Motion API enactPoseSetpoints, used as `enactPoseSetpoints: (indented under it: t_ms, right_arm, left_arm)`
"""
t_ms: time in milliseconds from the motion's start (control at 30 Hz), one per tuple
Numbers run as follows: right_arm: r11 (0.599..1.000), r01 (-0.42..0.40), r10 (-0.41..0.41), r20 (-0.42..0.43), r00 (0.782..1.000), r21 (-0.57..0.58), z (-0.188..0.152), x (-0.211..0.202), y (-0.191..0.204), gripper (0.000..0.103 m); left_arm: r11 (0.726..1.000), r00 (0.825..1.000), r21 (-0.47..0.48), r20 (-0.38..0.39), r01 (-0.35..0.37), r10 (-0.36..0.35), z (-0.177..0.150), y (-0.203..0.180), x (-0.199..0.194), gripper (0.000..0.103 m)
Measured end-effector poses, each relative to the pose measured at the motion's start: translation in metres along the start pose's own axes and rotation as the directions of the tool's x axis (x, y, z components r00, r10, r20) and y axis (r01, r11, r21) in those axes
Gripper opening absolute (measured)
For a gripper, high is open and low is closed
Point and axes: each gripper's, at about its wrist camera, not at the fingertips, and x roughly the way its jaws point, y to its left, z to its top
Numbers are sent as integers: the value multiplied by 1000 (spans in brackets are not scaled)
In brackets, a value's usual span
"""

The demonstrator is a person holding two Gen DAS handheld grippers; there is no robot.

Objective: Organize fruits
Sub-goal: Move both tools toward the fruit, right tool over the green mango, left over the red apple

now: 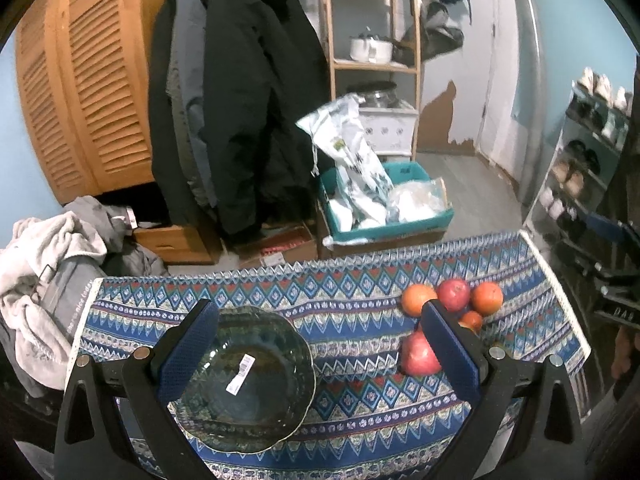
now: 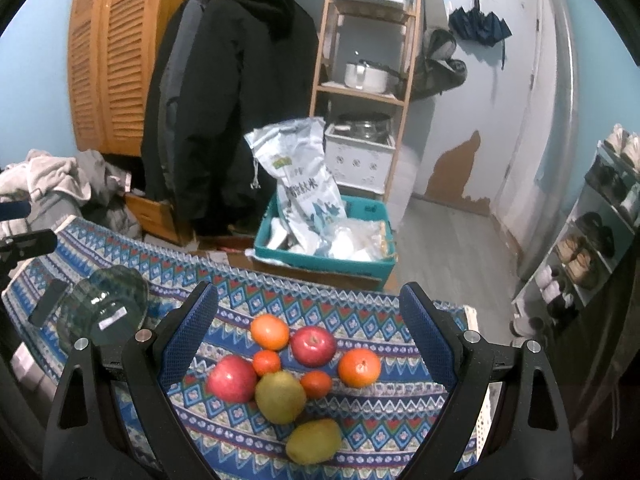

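A white barcode sticker [image 1: 240, 372] sits inside the glass bowl [image 1: 248, 380], lower left; its print is unreadable. The left gripper [image 1: 316, 356] gapes wide, empty. The right gripper [image 2: 308, 344] spreads wide above the fruits [image 2: 296, 372], lower centre, holding nothing.

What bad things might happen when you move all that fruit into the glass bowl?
The fruits touch in a tight cluster, so grabbing the front pear might nudge the round oranges, like this one, and they may roll off the tablecloth. The glass bowl sits near the table's front edge; a bump from the open left gripper might push it off.
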Motion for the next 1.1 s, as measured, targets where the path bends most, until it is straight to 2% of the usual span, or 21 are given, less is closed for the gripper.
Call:
enactPoseSetpoints:
  t_ms: [233,567,767,1100]
  right_arm:
    - [999,-12,16,-99,995,38,-19,20,-12,90]
    - [995,-14,38,-257,966,96,-59,54,-32,90]
    - [991,-16,61,-333,941,134,-82,69,-39,90]
    - [990,-21,86,-467,880,142,-122,102,-35,90]
  left_arm:
    - [999,996,39,-86,35,-31,-17,-17,26,102]
    - [994,986,96,-163,58,-42,-34,-44,57,102]
    - [990,969,112,-242,86,-57,-50,-56,79,102]
    - [982,946,157,-322,107,-51,-71,-75,106,102]
